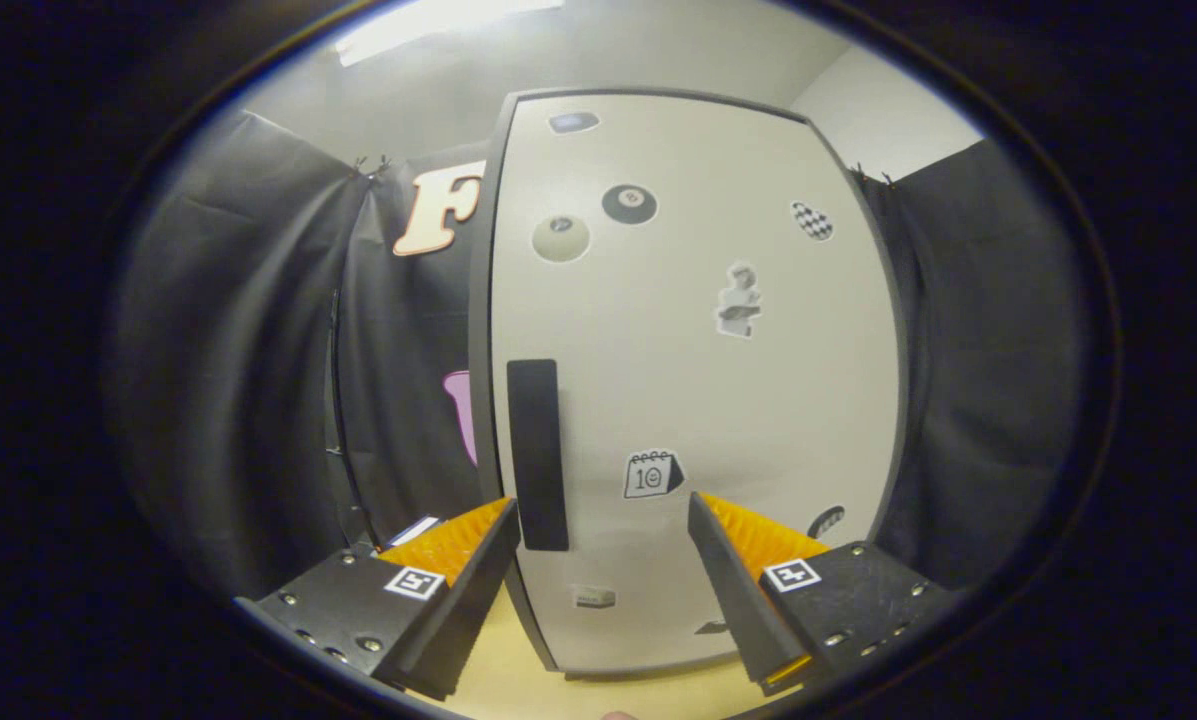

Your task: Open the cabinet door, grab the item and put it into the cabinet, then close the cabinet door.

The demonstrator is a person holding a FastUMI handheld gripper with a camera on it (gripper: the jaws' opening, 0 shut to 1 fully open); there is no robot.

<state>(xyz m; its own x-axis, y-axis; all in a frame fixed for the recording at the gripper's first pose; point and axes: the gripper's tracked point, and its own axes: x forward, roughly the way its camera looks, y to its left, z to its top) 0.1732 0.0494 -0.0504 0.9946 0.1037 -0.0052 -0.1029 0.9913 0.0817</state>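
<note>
A tall white cabinet door (718,400) with several stickers stands shut right in front of me. Its dark upright handle (537,455) runs along the door's left edge. My gripper (600,512) is open, close to the door. The lower end of the handle lies between my fingers, near the left fingertip (493,520). The right fingertip (703,515) is apart from the handle, over the bare door. Nothing is held.
The cabinet stands on a light wooden tabletop (518,680). Black cloth walls (258,350) hang on both sides of the cabinet. A small white object (413,530) peeks out just behind the left finger.
</note>
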